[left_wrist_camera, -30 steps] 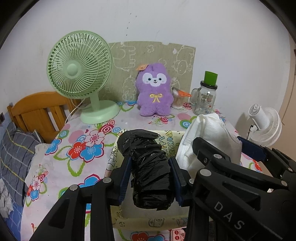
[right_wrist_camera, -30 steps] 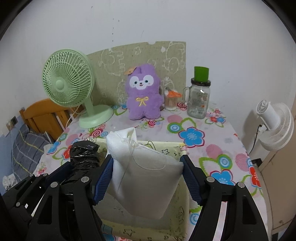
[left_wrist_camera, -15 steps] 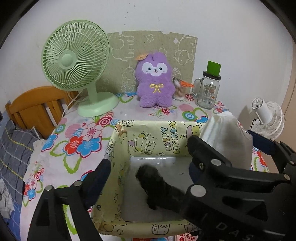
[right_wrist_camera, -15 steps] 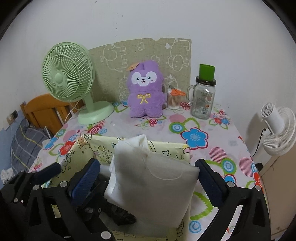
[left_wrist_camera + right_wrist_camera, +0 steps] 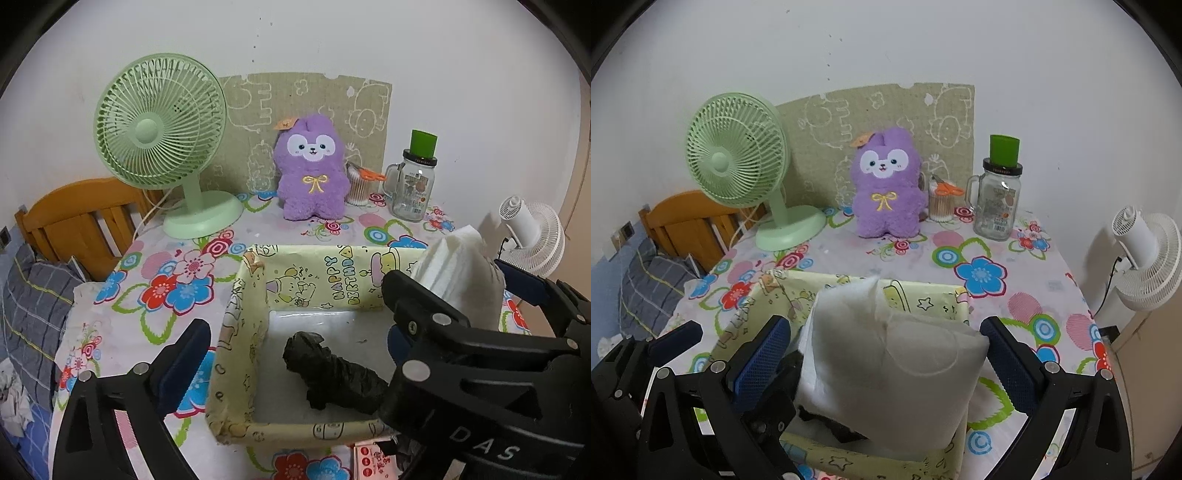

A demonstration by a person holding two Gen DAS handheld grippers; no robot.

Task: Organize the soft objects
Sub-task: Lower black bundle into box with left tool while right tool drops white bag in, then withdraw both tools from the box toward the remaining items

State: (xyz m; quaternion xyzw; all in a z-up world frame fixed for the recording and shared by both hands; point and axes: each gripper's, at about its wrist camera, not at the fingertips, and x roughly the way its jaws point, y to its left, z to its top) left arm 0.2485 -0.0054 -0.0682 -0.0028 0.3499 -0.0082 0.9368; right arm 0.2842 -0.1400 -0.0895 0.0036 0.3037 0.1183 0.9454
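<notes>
A crumpled black plastic bundle (image 5: 334, 374) lies on the floor of the yellow cartoon-print box (image 5: 240, 321). My left gripper (image 5: 291, 354) is open and empty above the box's near edge. A white soft pad (image 5: 890, 365) sits between the fingers of my right gripper (image 5: 886, 354), over the box's right side (image 5: 927, 302); its right edge touches the right pad, the left pad stands apart. The white pad also shows in the left wrist view (image 5: 461, 273). A purple plush toy (image 5: 312, 173) stands at the back of the table.
A green desk fan (image 5: 162, 147) stands at the back left. A glass jar with a green lid (image 5: 415, 181) and a cup of cotton swabs (image 5: 360, 186) are at the back right. A white fan (image 5: 1145, 254) is past the table's right edge, a wooden bed frame (image 5: 81, 221) on the left.
My left gripper opened and dropped the black bundle into the box. My right gripper opened wider around the white pad and lowered it over the box.
</notes>
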